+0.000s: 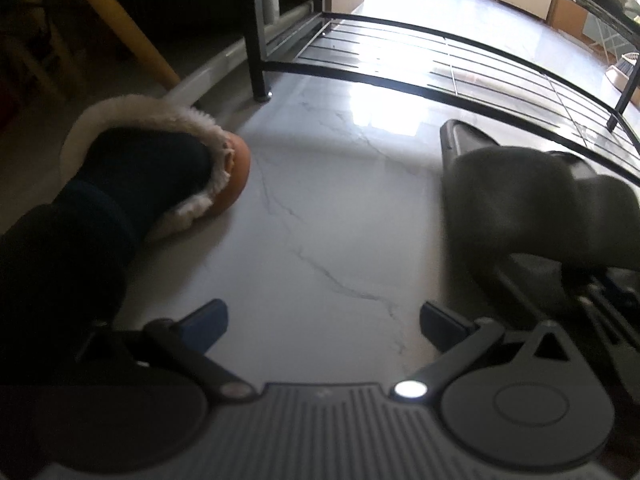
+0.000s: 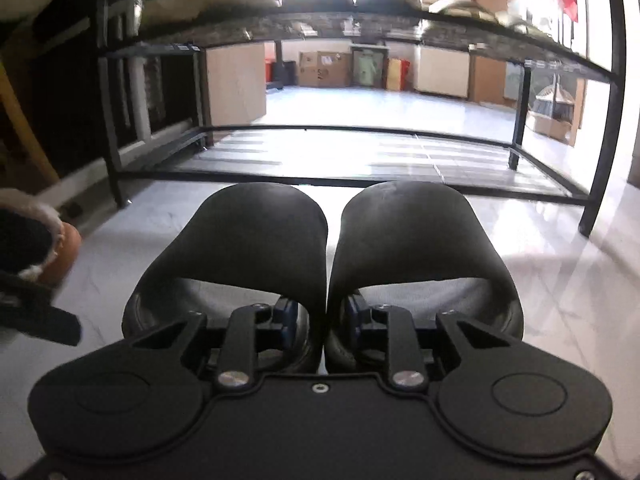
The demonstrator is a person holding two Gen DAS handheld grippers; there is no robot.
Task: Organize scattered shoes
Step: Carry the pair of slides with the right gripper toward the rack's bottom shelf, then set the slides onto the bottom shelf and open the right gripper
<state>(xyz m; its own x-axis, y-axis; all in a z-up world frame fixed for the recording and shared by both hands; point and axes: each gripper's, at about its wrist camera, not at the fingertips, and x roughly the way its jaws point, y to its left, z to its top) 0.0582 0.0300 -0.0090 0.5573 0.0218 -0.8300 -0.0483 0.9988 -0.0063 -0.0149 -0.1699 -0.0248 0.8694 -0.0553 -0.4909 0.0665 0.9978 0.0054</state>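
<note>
Two black slide slippers sit side by side in front of my right gripper [image 2: 322,312], the left slipper [image 2: 256,240] and the right slipper [image 2: 408,240] pressed together. My right gripper is shut on their two inner walls, one finger inside each slipper. In the left wrist view the same black slippers [image 1: 520,200] are at the right, just off the marble floor [image 1: 320,220]. My left gripper [image 1: 324,318] hangs open over bare floor with nothing between its fingers.
A black metal shoe rack [image 2: 320,180] stands ahead, its bottom shelf [image 1: 400,44] bare and its upper shelf [image 2: 320,28] carrying shoes. A person's foot in a brown fur-lined slipper [image 1: 236,168] rests at the left. A yellow pole [image 1: 120,20] leans behind it.
</note>
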